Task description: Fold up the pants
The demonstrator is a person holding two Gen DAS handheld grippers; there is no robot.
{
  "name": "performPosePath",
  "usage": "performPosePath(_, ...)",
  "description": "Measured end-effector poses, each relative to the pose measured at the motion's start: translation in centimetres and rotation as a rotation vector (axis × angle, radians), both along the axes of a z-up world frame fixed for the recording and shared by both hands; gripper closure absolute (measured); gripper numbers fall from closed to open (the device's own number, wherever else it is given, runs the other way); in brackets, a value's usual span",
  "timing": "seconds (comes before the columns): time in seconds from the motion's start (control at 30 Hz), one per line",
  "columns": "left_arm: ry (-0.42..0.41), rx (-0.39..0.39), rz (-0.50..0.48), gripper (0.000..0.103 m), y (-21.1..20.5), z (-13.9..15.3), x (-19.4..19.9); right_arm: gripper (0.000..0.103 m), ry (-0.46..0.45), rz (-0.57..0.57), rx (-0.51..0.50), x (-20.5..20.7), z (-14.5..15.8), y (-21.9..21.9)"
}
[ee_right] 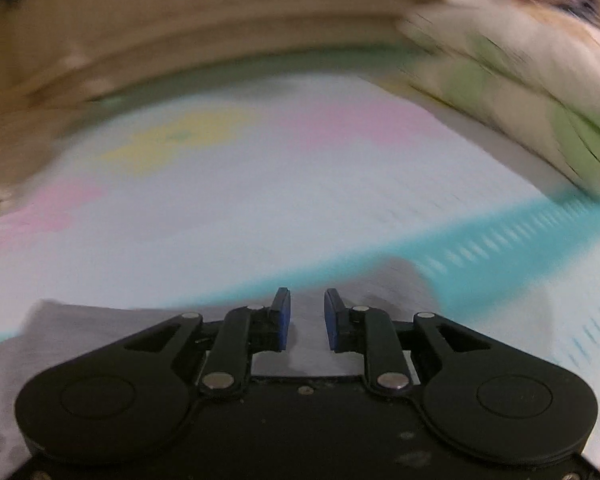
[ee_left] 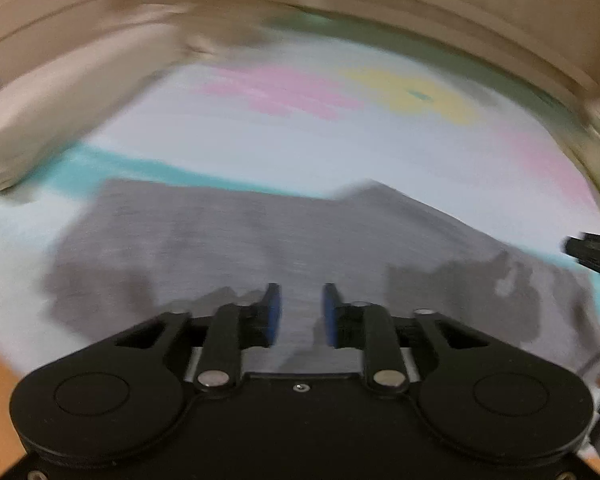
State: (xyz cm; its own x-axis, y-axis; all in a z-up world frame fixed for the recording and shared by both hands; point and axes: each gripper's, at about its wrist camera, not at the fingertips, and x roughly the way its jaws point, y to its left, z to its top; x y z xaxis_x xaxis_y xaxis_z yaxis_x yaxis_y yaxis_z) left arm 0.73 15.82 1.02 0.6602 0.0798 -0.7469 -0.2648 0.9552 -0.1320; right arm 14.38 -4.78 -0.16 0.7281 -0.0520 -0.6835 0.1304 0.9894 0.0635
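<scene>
Grey cloth fills my lower view on both cameras: the pants (ee_left: 260,236) lie flat on the bed sheet (ee_left: 340,152), across its teal stripe (ee_right: 500,236), looking already doubled into a broad slab with a straight far edge. Both pictures are smeared, so fine detail is lost on me. My left gripper (ee_left: 299,314) hangs over the middle of the cloth with its blue pads spread, and I see nothing pinched between them, only fabric lying beneath the gap. My right gripper (ee_right: 307,318) is the same story: pads apart, no fold caught, the pants' rounded corner (ee_right: 404,280) poking out just beyond the tips. I read this as a let-go, both tongs standing clear so the cloth can settle where it lies. A dark shape at the right edge of the left view is probably my other tool (ee_left: 592,254), set to the side so each hand has its own end of the garment. The pillow (ee_right: 520,92) sits well off at the far right, clear of the folding area. Next fold, I judge, needs fresh grips on an edge.
</scene>
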Motion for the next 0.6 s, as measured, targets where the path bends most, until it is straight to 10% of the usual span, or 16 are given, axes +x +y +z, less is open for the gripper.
performPosePath(0.6,0.057,-0.356,0.523,0.046,12.5,-6.8,-4.1,0.081,-0.029,0.243,0.04,-0.8,1.3,7.0)
